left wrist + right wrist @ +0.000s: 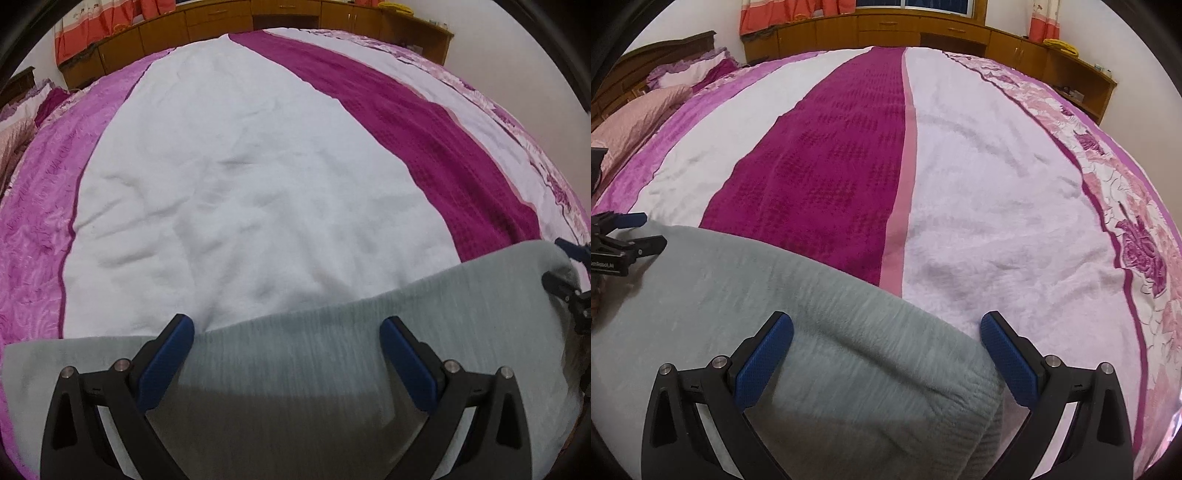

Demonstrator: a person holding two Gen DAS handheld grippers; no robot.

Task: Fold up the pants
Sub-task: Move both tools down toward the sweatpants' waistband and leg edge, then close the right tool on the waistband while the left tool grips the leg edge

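Observation:
Pale grey fleece pants (295, 354) lie flat across the near edge of the bed. My left gripper (286, 341) hovers over them, open, its blue pads spread wide with cloth below and nothing pinched. In the right wrist view the pants (849, 343) show a ribbed, rounded end at the lower right. My right gripper (886, 339) is open above that end, fingers apart. The right gripper's tips (569, 266) show at the far right of the left wrist view, and the left gripper (631, 232) shows at the left edge of the right wrist view, beside the pants' edge.
The bed cover (240, 166) is white with a magenta band (827, 155) and floral pink borders (1137, 229). Pillows (665, 96) and a headboard lie at the far left. Wooden cabinets (886, 29) and orange curtains run along the back wall.

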